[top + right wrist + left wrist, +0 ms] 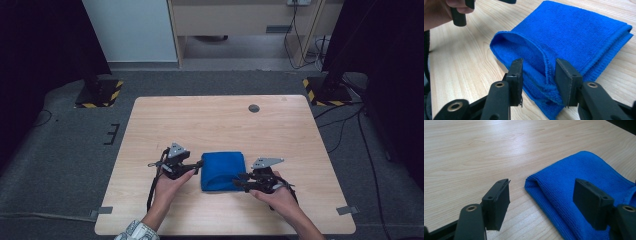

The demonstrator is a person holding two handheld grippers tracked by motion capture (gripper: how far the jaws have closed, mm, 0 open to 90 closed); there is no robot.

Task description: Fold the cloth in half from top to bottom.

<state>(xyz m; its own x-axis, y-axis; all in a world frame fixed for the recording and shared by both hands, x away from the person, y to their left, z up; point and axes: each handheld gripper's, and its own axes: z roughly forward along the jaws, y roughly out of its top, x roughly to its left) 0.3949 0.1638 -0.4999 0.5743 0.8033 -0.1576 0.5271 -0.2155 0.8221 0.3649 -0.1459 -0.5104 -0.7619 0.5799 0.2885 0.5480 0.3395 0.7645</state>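
A folded blue cloth (223, 171) is lying on the near half of the wooden table (220, 120), between the two hand-held tools. The left gripper (199, 165) is hovering at the cloth's left edge with its jaws standing apart; nothing is between them, one jaw being over bare wood and the other over the fabric. It appears to be waiting to steady or pick up that side. The right gripper (238, 180) is sitting at the near right corner, jaws parted around a raised hem of the top layer (541, 62). The pads are not pressing on it. That layer is bulging upward, leaving a pocket open toward the near edge, so the fold is judged unfinished. The person's hands are resting low to the table, keeping both tools nearly level with the cloth.
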